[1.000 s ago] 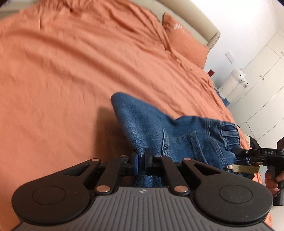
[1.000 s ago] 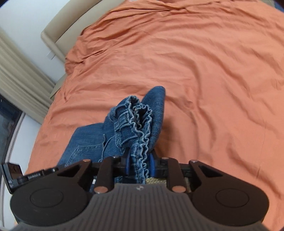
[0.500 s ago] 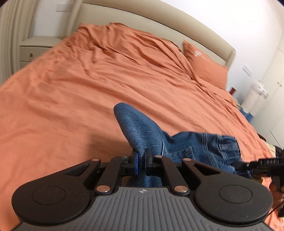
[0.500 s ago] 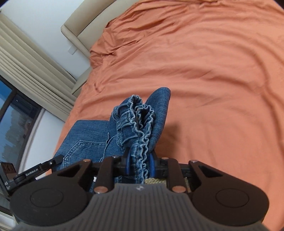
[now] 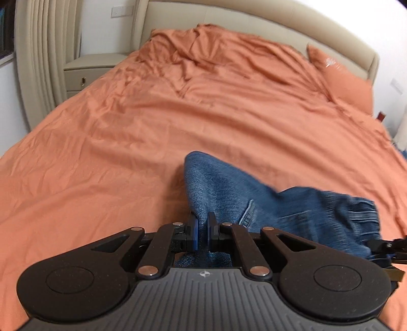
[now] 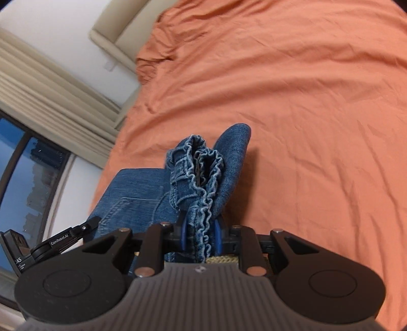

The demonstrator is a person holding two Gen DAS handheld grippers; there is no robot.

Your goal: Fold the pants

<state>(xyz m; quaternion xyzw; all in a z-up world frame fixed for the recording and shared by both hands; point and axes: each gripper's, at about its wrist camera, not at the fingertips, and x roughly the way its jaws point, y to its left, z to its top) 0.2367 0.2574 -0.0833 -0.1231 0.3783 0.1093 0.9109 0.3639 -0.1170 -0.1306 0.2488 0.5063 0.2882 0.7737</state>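
Note:
Blue denim pants [image 5: 279,203] hang between my two grippers above the orange bed. My left gripper [image 5: 202,233] is shut on a folded denim edge. My right gripper [image 6: 199,236] is shut on the gathered elastic waistband [image 6: 201,173], which bunches up in front of it. The back pocket side of the pants [image 6: 132,203] spreads toward the left gripper [image 6: 58,242], seen at the lower left of the right wrist view. The right gripper's tip [image 5: 384,245] shows at the right edge of the left wrist view.
The bed is covered by a wrinkled orange sheet [image 5: 178,114] with an orange pillow [image 5: 343,84] by the beige headboard [image 5: 254,23]. A beige nightstand [image 5: 86,73] and curtains [image 6: 38,84] stand by the window [image 6: 23,178].
Both grippers have tilted upward and lifted with the pants still held; more of the headboard, nightstand and window has come into view.

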